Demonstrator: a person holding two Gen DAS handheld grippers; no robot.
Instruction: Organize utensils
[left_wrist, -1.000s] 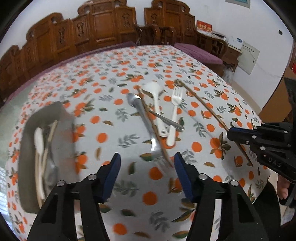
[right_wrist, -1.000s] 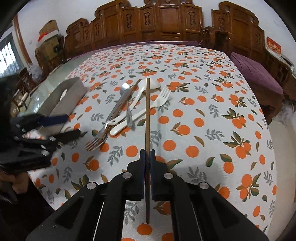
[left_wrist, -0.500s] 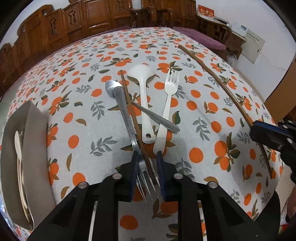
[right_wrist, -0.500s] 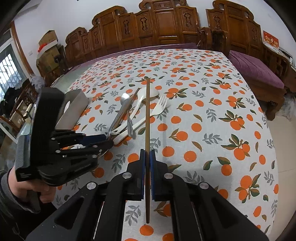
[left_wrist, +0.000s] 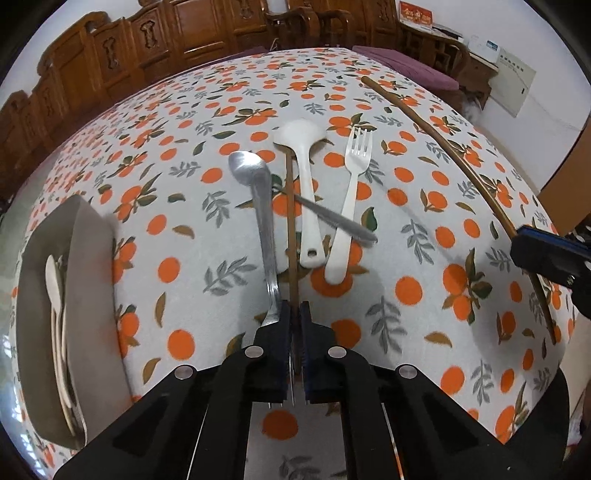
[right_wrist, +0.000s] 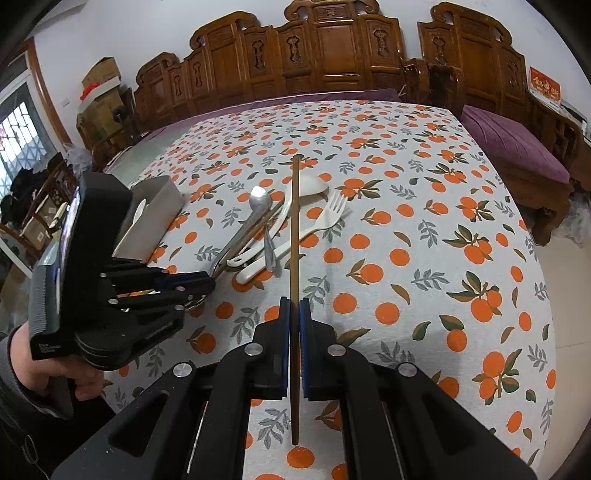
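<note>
While left tool (left_wrist: 294, 314) is pinching near end of brown chopstick (left_wrist: 290, 221) beside metal fork's (left_wrist: 264, 221) tines, right tool (right_wrist: 294, 306) is clamping second chopstick (right_wrist: 294, 229), holding it above table (right_wrist: 424, 295). Remaining utensils are lying crossed mid-table: white spoon (left_wrist: 306, 184), white fork (left_wrist: 349, 206), small metal spoon (left_wrist: 332, 219). Grey tray (left_wrist: 86, 280) is sitting toward table's left edge, holding pale utensils (left_wrist: 55, 291).
</note>
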